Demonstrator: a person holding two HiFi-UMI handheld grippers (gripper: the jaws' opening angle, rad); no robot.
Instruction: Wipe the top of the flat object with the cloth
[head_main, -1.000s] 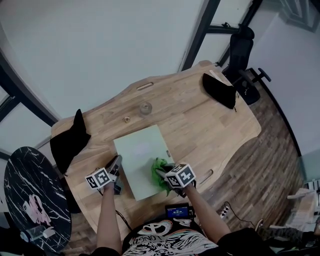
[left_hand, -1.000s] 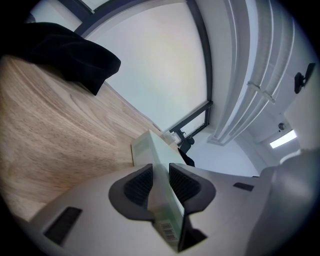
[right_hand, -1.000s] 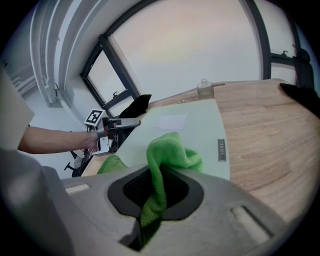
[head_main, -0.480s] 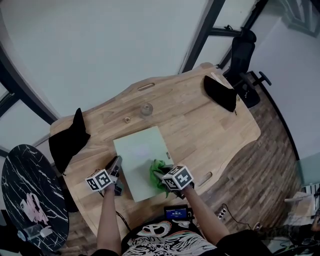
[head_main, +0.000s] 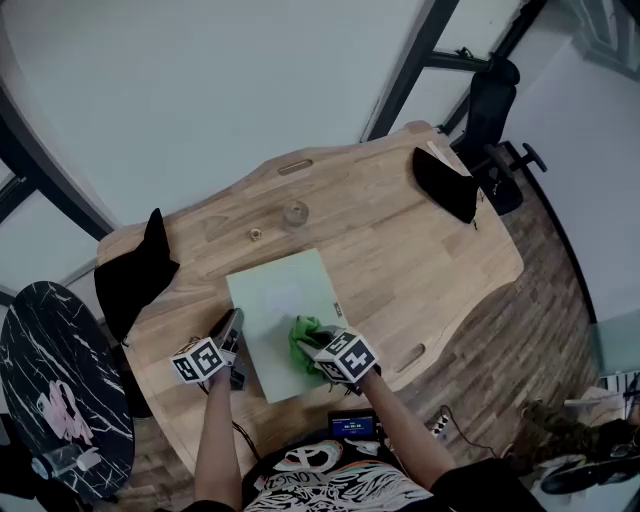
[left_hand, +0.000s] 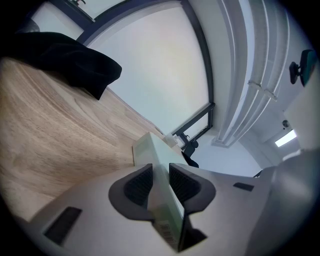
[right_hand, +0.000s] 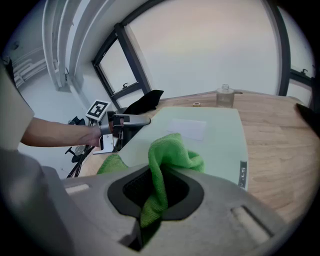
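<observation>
Clamping the cloth (head_main: 300, 332), right hand-held gripper (head_main: 314, 347) has slid leftward.

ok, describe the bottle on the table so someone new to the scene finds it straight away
On the wooden table, look past the far edge of the pale green board that lies near the person. The bottle stands there on bare wood, small and clear with a narrow neck. Its only close neighbour, a tan piece to its left in the head view, is far smaller.

The head view looks steeply down from high over the table (head_main: 420, 240). Both gripper views sit low and close, and all share the flat object (right_hand: 215, 135).
</observation>
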